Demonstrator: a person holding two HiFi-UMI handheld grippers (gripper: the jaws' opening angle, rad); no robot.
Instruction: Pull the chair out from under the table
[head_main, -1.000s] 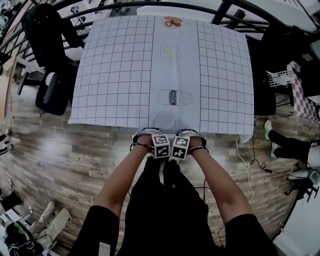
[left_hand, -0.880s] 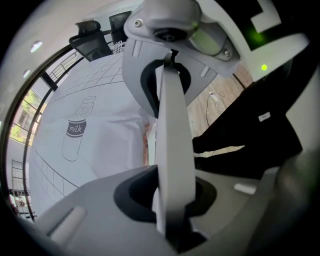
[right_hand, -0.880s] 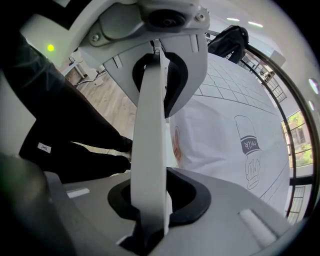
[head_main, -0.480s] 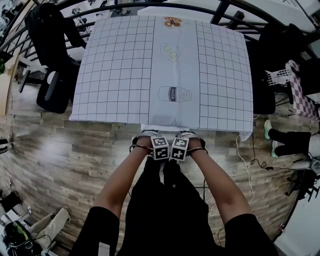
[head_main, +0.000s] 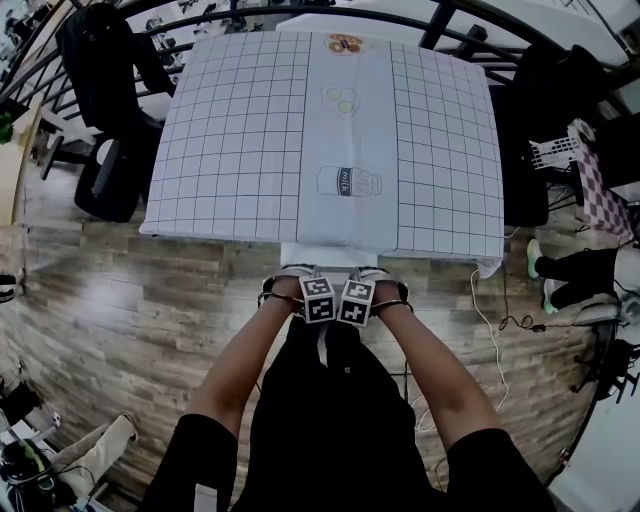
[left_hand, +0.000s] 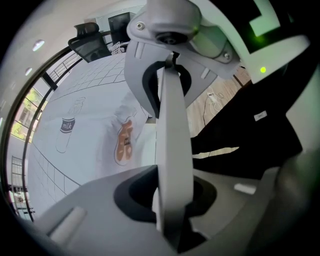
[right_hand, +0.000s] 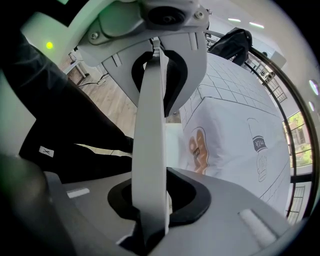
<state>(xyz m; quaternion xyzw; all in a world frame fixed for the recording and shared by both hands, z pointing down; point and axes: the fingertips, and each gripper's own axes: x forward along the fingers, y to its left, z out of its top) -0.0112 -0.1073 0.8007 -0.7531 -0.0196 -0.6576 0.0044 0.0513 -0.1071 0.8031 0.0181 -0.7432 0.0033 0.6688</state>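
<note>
Clamped part-closed onto chair backrest (left_hand: 170, 125) with left gripper (left_hand: 172, 210) and right gripper (right_hand: 150, 200); judged stiff, fairly light; central hold sound

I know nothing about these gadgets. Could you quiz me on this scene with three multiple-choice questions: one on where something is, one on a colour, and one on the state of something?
1. Where are the left claw and right claw?
A. Side by side just off the near edge of the table
B. At opposite ends of the table
C. Up on the tabletop

2. What colour is the chair back?
A. Red
B. White
C. Black

3. What is each claw doing?
A. Hanging open and empty
B. Holding a cup
C. Shut on the chair back

Answers:
1 A: the head view shows both marker cubes together by the near edge.
2 B: both gripper views show it as a white strip.
3 C: in each gripper view the jaws close against that strip.
</note>
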